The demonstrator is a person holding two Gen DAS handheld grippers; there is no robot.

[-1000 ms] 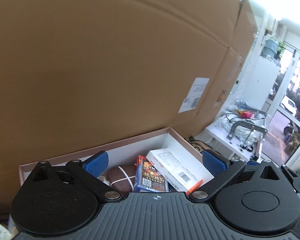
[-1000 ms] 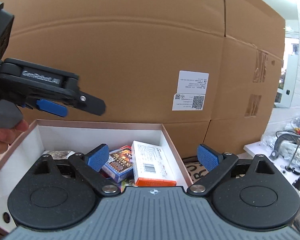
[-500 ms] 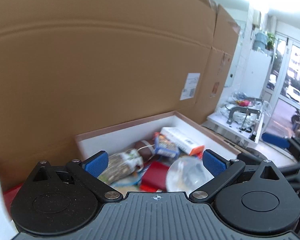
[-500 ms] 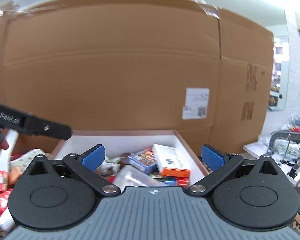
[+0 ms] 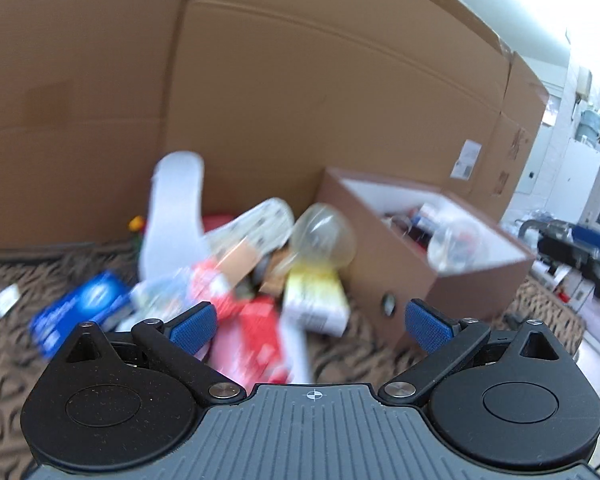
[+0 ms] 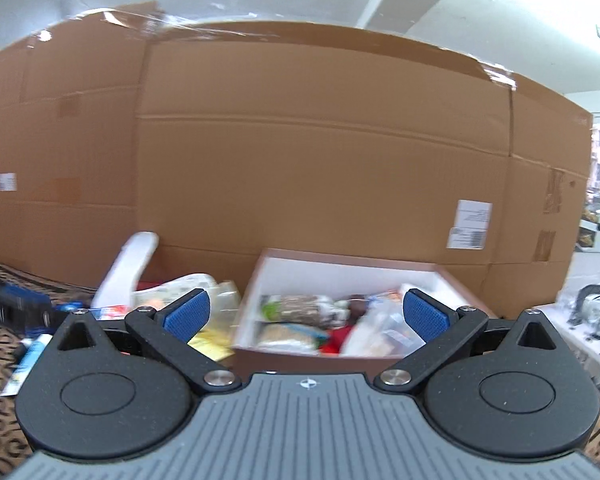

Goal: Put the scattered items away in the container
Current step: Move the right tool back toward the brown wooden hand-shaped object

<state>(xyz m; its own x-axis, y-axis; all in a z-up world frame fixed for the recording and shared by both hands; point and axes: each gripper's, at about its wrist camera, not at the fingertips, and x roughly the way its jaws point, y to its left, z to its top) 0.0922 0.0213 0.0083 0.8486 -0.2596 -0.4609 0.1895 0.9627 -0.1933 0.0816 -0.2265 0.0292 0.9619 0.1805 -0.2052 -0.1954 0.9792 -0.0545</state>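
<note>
The container is a brown box with a white inside [image 5: 404, 240] [image 6: 324, 268], holding several packets and a clear bag. Left of it lies a blurred pile of scattered items: a yellow and white box [image 5: 314, 294], a clear round container [image 5: 324, 236], a blue packet [image 5: 84, 308], red packets [image 5: 256, 332] and a tall white piece [image 5: 172, 216] [image 6: 126, 268]. My left gripper [image 5: 312, 326] is open and empty, above the pile's near edge. My right gripper [image 6: 306, 316] is open and empty, in front of the box.
A large cardboard wall [image 6: 300, 152] stands behind everything. The floor has a brown patterned rug [image 5: 4, 352]. A white table with tools [image 6: 592, 320] is at the right. A blue tube [image 6: 28, 356] and a dark box [image 6: 4, 304] lie at the left.
Both grippers have pulled back from the box and swung left. The left view now faces the scattered pile instead of the box's inside. Both stay open and empty.
</note>
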